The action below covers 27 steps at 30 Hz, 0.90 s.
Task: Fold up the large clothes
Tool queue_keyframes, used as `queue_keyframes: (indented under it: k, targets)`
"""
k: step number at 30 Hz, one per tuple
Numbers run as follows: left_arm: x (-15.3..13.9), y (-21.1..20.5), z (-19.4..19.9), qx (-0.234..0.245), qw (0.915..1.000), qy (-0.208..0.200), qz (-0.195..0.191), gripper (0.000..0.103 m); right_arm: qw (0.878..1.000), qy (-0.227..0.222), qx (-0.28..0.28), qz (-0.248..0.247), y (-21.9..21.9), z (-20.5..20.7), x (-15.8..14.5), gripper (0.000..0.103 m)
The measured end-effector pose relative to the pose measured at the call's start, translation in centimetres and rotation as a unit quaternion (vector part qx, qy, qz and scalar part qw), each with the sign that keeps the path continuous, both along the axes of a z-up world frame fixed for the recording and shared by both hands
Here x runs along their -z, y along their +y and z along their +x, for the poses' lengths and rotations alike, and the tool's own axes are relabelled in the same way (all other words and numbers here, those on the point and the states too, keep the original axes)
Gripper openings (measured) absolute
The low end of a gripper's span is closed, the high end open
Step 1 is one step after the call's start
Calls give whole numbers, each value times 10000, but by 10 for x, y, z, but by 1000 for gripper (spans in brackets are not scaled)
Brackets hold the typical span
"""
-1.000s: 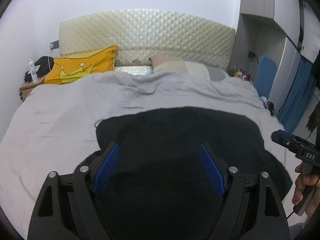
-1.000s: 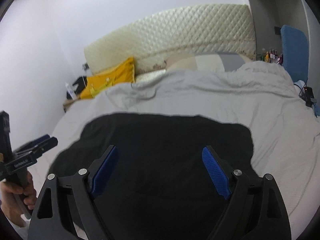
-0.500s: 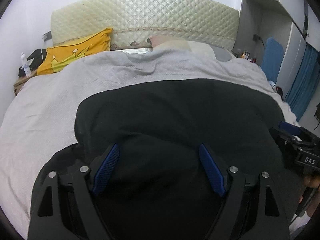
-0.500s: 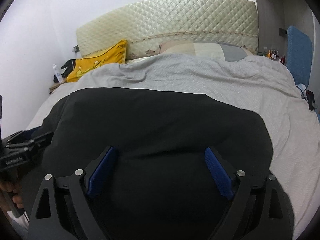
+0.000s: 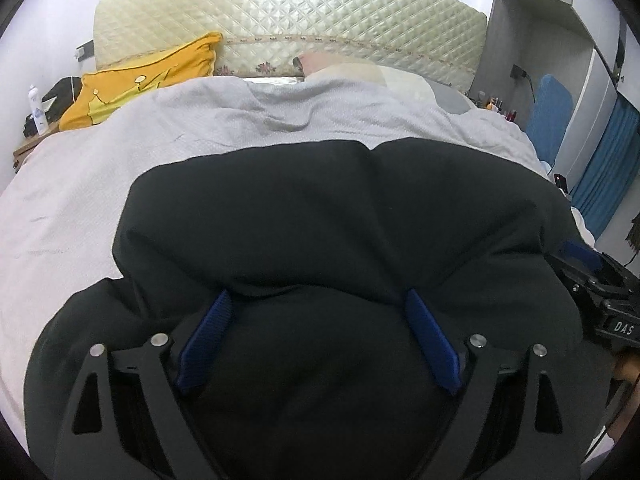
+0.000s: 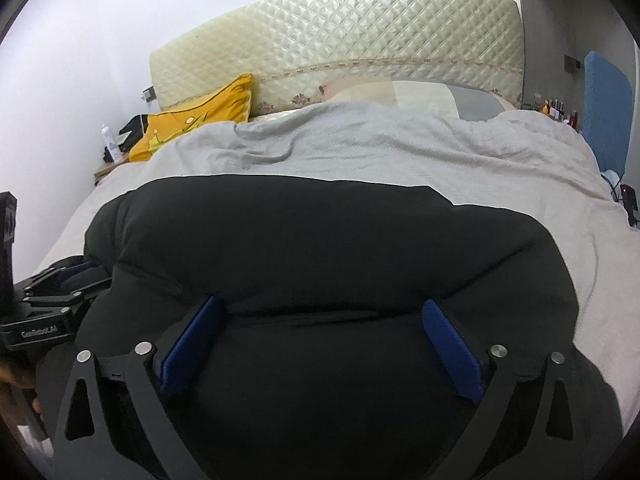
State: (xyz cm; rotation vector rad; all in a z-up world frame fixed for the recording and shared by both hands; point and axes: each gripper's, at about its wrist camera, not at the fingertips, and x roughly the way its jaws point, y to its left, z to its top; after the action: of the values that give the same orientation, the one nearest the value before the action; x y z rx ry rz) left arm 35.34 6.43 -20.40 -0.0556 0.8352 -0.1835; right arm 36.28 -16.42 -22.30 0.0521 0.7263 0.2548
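A large black garment point(image 5: 328, 216) lies spread on the grey bedspread point(image 5: 120, 152), with a thick fold running across it near my grippers. It also fills the right wrist view point(image 6: 320, 240). My left gripper point(image 5: 316, 300) is open, its blue pads point(image 5: 208, 328) pushed against the fold's near edge, their tips hidden under it. My right gripper point(image 6: 320, 308) is open the same way, blue pads point(image 6: 452, 344) at the fold. Each gripper shows at the side of the other's view: the right one point(image 5: 600, 292) and the left one point(image 6: 44, 304).
The bedspread point(image 6: 400, 148) stretches beyond the garment to a yellow pillow point(image 5: 144, 80), a pale pillow point(image 5: 360, 72) and a quilted headboard point(image 5: 288, 12). A nightstand with a bottle point(image 5: 36, 108) is at the left. A blue chair point(image 5: 550, 116) and curtain stand right.
Both grippers dropped lower and moved forward over the garment. The black cloth bunched into a fold ahead of the pads, whose tips are now under it.
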Motion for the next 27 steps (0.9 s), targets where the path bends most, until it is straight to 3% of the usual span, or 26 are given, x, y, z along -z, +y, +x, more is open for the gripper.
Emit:
queue_keyframes:
  k: [6, 11, 14, 15, 16, 18, 22, 27]
  targets:
    - [4, 12, 11, 103, 9993, 179, -303, 91, 9999, 78, -85, -19, 1, 17, 7, 103]
    - [-1, 13, 3, 164, 9997, 73, -158, 91, 9997, 89, -199, 59, -4, 14, -1, 103]
    - [-9, 18, -5, 102, 9999, -103, 2, 91, 9996, -26, -159, 213, -15, 7, -12, 96]
    - [-11, 20, -7, 66, 9998, -162, 58, 91, 9995, -84, -168, 239, -19, 4, -18, 87]
    - [-14, 23, -9, 40, 9997, -203, 94, 91, 9995, -95, -198, 226, -22, 2, -21, 71]
    - [-17, 31, -12, -62, 9995, -273, 160, 91, 9997, -64, -209, 120, -27, -3, -25, 63]
    - [-16, 42, -16, -171, 9988, -329, 331, 92, 9997, -9, -168, -179, -37, -10, -20, 63]
    - [-5, 43, -15, -147, 9979, -302, 548, 95, 9998, 39, 24, -188, -57, -8, -5, 64]
